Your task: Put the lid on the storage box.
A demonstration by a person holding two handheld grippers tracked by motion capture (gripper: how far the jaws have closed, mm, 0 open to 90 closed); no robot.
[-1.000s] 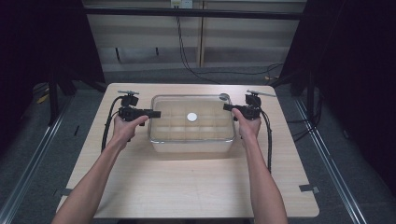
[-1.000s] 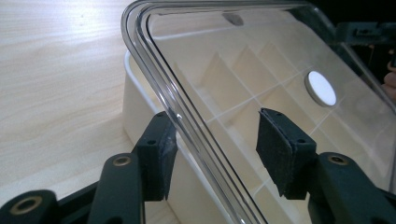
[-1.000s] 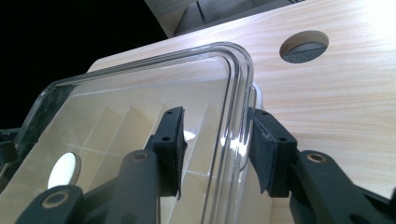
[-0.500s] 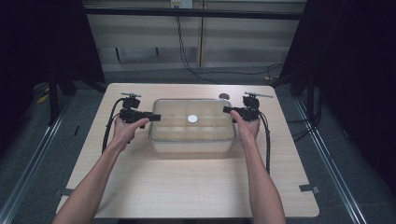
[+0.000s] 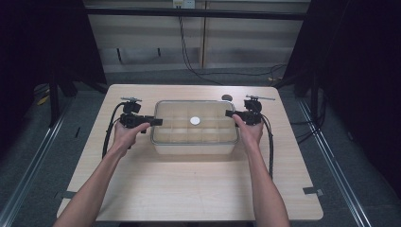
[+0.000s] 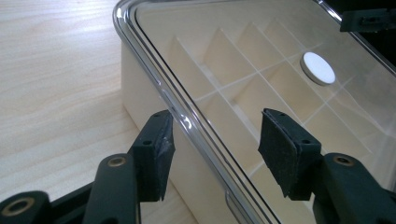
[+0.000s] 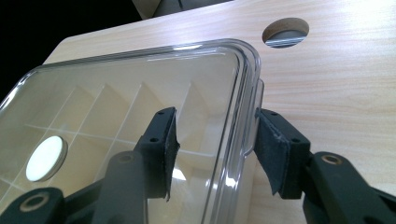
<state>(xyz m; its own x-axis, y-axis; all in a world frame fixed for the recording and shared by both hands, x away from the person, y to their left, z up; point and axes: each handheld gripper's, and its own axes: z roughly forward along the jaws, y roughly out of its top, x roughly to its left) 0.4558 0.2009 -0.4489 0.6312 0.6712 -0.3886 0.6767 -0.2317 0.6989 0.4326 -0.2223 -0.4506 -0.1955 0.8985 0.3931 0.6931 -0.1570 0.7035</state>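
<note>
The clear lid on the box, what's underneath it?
Under the clear lid sits a pale box split by a grid of dividers; the compartments look empty. A white round disc sits at mid-lid; the spot beneath it is covered.

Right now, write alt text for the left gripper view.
The left gripper straddles the rim of a clear lid on a divided box, its jaws open, with neither pad pressing on it. A white disc sits on the lid, and the wooden table lies beside the box.
</note>
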